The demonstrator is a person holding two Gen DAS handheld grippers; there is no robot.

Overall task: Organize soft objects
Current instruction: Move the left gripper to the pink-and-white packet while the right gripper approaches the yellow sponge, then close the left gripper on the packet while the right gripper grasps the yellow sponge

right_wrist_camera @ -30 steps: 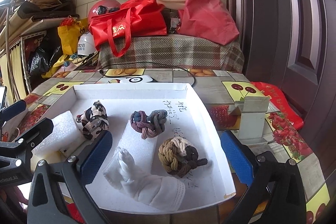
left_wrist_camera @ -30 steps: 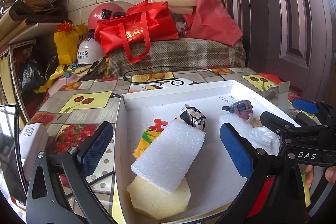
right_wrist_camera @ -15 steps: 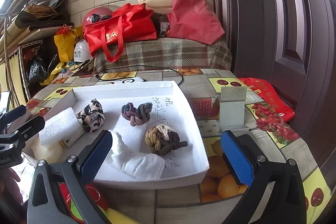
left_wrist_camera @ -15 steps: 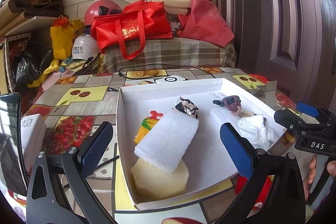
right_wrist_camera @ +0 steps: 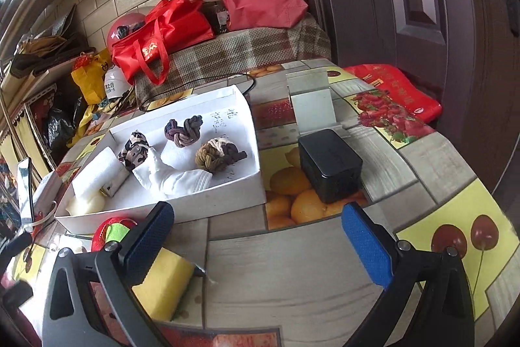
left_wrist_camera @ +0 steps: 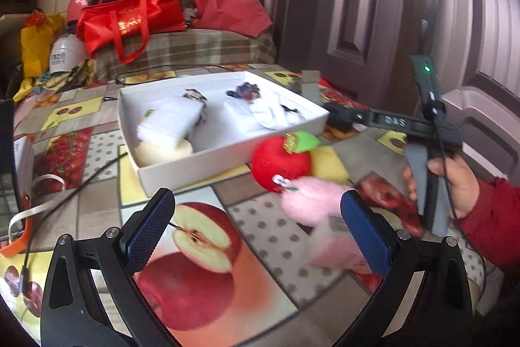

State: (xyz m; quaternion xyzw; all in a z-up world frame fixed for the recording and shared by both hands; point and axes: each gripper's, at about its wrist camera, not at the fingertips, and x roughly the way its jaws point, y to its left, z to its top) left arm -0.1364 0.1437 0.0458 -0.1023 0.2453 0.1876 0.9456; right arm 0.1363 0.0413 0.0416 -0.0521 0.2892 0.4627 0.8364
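Both grippers were wide open and empty, left gripper (left_wrist_camera: 256, 230) near the pink plush (left_wrist_camera: 310, 200); next was probably grabbing it for the white box (left_wrist_camera: 227, 152)

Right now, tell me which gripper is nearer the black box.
Right. The right gripper hangs open just in front of the black box. The left gripper, also open, sits back by the pink plush, across the table.

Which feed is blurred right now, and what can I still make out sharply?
Left wrist view: motion blur smears the pink plush, red apple toy and white box. Right wrist view: sharp on the knotted ropes and black box; fisheye bends its edges.
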